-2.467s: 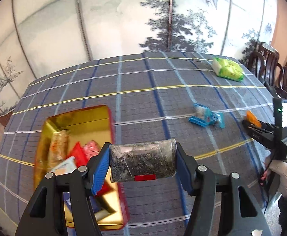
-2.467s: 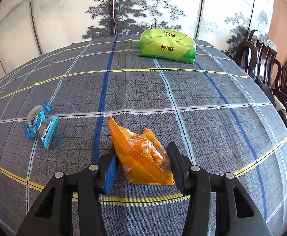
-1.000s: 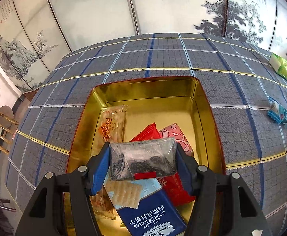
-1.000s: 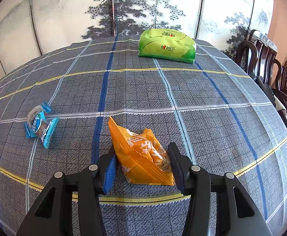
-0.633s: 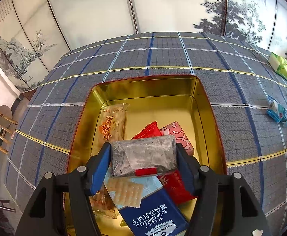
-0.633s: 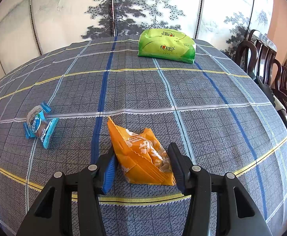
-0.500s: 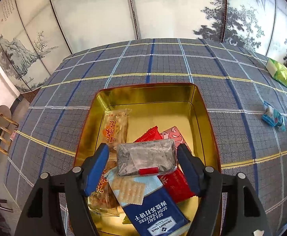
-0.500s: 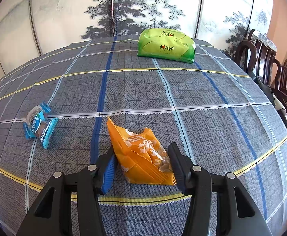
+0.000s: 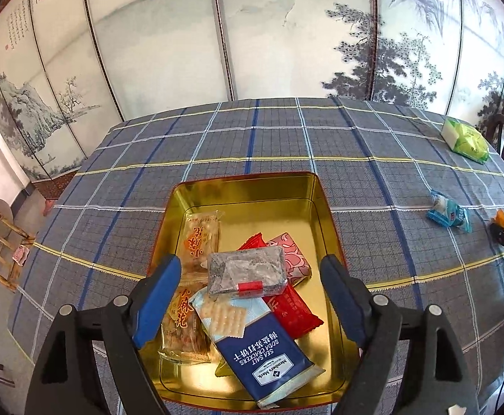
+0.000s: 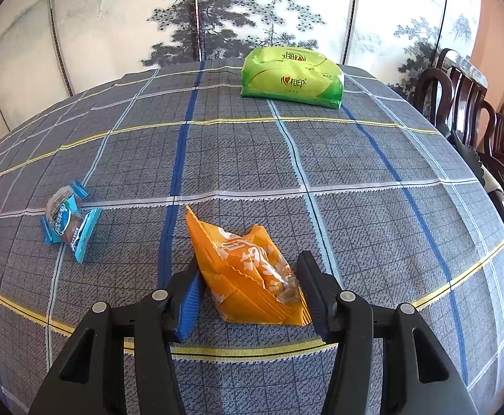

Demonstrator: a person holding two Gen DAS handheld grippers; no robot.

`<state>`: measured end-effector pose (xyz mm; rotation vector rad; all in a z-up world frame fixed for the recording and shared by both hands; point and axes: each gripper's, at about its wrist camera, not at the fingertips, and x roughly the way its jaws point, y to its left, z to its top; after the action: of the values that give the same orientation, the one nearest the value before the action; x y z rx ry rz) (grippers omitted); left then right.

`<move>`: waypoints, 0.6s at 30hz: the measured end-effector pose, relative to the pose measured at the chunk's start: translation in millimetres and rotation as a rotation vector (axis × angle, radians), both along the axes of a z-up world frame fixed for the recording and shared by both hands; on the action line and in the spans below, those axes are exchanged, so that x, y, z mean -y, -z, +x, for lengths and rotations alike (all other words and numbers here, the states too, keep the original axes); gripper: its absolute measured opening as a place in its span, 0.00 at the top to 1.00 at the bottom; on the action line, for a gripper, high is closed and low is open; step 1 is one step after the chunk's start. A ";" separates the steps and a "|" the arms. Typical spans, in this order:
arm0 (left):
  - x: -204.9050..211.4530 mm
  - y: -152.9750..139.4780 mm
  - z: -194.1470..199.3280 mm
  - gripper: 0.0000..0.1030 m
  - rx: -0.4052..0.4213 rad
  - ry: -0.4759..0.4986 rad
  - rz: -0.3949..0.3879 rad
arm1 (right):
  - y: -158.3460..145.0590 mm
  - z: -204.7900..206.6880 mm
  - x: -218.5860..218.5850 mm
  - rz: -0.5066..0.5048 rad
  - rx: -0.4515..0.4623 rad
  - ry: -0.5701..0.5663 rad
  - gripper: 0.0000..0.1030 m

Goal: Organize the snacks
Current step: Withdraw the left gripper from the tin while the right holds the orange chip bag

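Two grippers | left gripper (image 9: 250,294) spread wide above gold tin (image 9: 324,214), grey packet (image 9: 246,274) lying loose inside | right gripper (image 10: 248,294) closed against orange packet (image 10: 248,269) | advice: lift orange straight up, clear tin rim before letting go.

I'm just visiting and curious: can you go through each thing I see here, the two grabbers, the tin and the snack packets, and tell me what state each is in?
left gripper: open, holding nothing.
grey packet: released, lying on the pile in the tin.
gold tin: lidless, partly filled with packets.
right gripper: around the orange packet, which rests on the tablecloth.
blue packet: sealed, lying on the cloth.
green pack: lying at the far edge.
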<state>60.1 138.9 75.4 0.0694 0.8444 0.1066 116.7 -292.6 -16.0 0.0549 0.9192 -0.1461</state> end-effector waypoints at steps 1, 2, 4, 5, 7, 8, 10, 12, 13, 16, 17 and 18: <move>-0.3 1.9 -0.1 0.22 -0.005 0.001 -0.001 | 0.1 0.2 0.0 0.000 0.000 0.001 0.48; -0.7 4.0 0.4 0.22 -0.014 -0.002 -0.001 | 0.3 0.0 0.8 0.000 0.001 0.002 0.48; -1.7 7.5 0.3 0.22 -0.024 -0.008 -0.002 | -0.1 0.2 0.0 0.001 0.000 0.003 0.49; -2.3 8.9 0.5 0.22 -0.029 -0.009 -0.006 | -0.1 0.2 -0.1 0.000 0.001 0.006 0.49; -3.6 11.0 1.2 0.22 -0.040 -0.010 -0.015 | -0.4 0.4 -1.9 -0.004 -0.002 0.007 0.50; -4.3 11.8 1.4 0.22 -0.047 -0.008 -0.023 | -0.7 0.8 -2.9 -0.004 -0.005 0.011 0.51; -5.2 12.3 1.5 0.22 -0.051 -0.011 -0.029 | -1.3 1.2 -4.4 -0.006 -0.012 0.017 0.51; -6.7 11.0 0.3 0.22 -0.045 -0.020 -0.027 | -2.4 1.8 -6.8 -0.011 -0.023 0.024 0.52; -8.0 10.0 -0.4 0.22 -0.040 -0.029 -0.021 | -3.3 2.4 -8.9 -0.017 -0.031 0.027 0.54; -12.2 7.3 -1.8 0.15 -0.027 -0.048 -0.011 | -5.3 2.0 -18.6 -0.048 -0.041 0.021 0.56; -13.4 6.8 -2.2 0.15 -0.027 -0.052 -0.013 | -6.6 1.4 -22.4 -0.058 -0.038 0.021 0.56; -14.6 6.5 -2.5 0.15 -0.028 -0.054 -0.014 | -8.6 0.6 -25.8 -0.060 -0.034 0.019 0.56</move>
<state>57.6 153.5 68.8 0.0349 0.8753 0.1505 117.3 -266.8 -7.4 0.0052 0.9477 -0.1923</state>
